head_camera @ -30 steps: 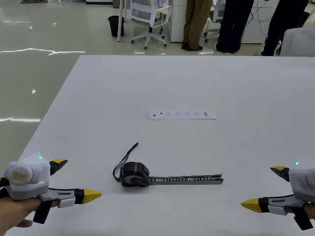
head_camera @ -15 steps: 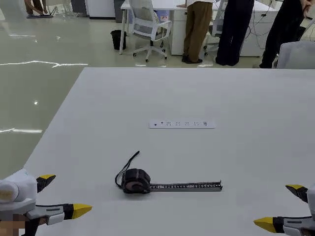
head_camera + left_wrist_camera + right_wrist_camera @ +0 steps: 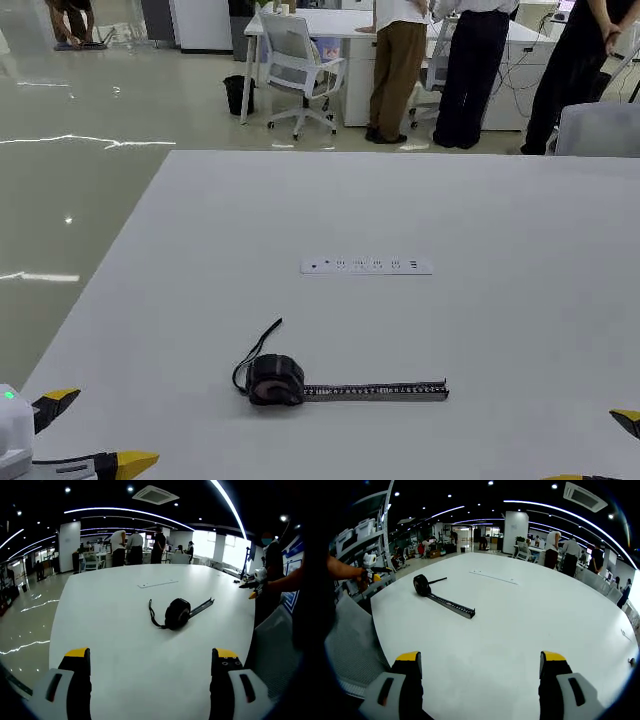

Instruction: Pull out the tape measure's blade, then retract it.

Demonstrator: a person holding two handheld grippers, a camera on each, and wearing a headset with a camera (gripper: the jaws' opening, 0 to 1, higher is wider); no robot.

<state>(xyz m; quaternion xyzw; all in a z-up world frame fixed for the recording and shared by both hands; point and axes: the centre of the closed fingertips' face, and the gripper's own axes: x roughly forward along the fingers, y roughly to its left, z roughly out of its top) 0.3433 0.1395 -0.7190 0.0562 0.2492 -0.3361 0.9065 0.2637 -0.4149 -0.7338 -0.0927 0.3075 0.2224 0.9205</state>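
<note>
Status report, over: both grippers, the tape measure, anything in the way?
Left gripper open, empty; right gripper open, empty. Tape measure lies on the table, blade out, untouched. Power strip beyond it, apart; path looks free.

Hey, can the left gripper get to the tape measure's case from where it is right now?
Probably yes. The left gripper is open and faces the case across bare table, with nothing lying between them. The blade runs off the case's far side.
</note>
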